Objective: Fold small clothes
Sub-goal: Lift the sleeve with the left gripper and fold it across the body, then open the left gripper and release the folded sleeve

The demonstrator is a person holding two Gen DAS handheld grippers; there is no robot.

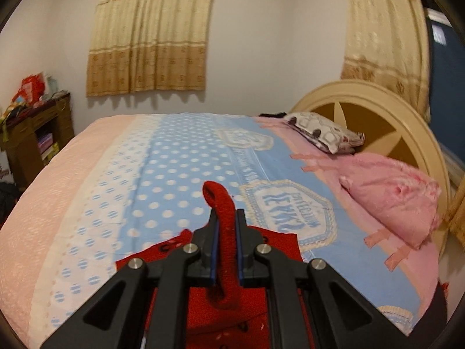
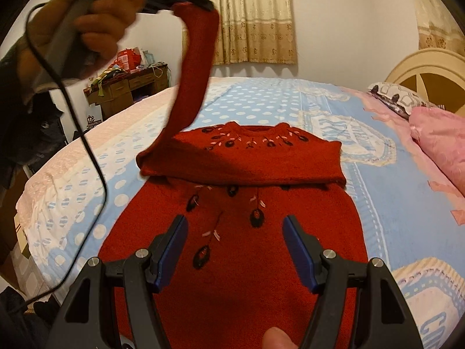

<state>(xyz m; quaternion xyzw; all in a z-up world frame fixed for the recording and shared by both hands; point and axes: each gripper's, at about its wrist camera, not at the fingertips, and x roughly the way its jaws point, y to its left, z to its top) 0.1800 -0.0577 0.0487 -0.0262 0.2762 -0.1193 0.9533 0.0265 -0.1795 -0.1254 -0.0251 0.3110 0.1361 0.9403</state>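
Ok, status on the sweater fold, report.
Left gripper shut on red sleeve, lifted. Right gripper open over sweater, empty. Nothing in the way.

left claw [image 1: 227, 221] clamped, right claw [image 2: 235, 226] agape

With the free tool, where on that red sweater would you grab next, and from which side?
Probably the bottom hem of the red sweater, coming in from the near edge of the bed. The body lies flat with the hem nearest the right gripper, whose jaws stand open above it. The left gripper already pinches the sleeve and holds it up, so the low, flat hem is the free edge.
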